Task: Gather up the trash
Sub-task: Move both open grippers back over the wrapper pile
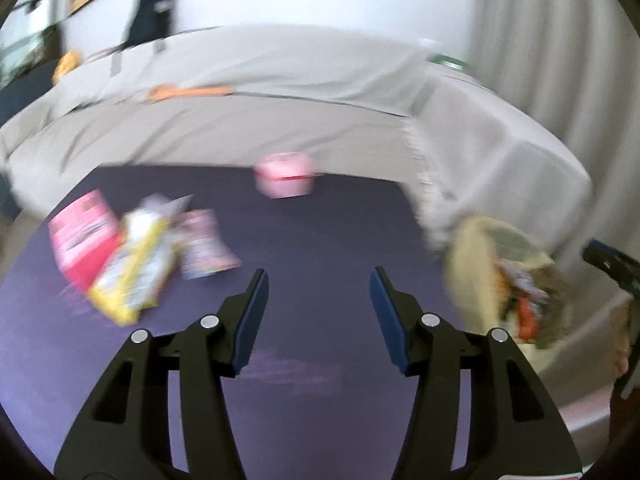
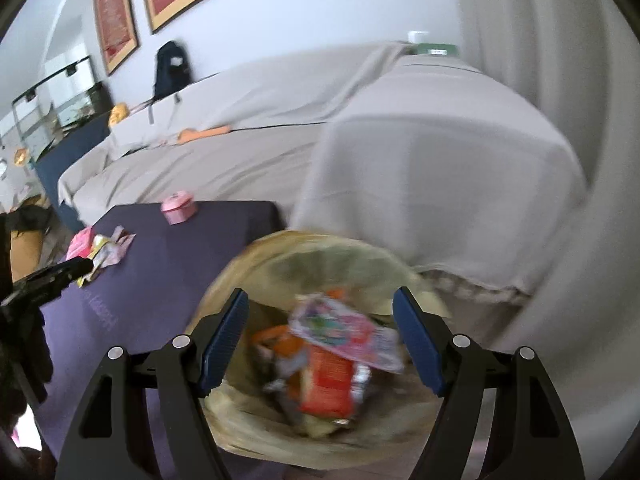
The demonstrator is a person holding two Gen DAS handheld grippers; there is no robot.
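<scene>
In the left wrist view, the left claw (image 1: 316, 312) hangs spread and empty over the dark counter (image 1: 320, 232), aimed back across it, likely because it is free for another pickup. The remaining trash, a yellow wrapper (image 1: 132, 268) overlapping a pink packet (image 1: 80, 240) and a pale wrapper (image 1: 204, 246), lies on the counter far from the trash bag (image 1: 472, 264), which sits just off the counter's edge. A pink tin (image 1: 285, 174) stands at the counter's far edge.

In the right wrist view, the right claw (image 2: 320, 340) is spread wide, gripping nothing, directly above the trash bag's (image 2: 248, 264) open mouth, where collected wrappers (image 2: 332, 364) lie inside.
</scene>
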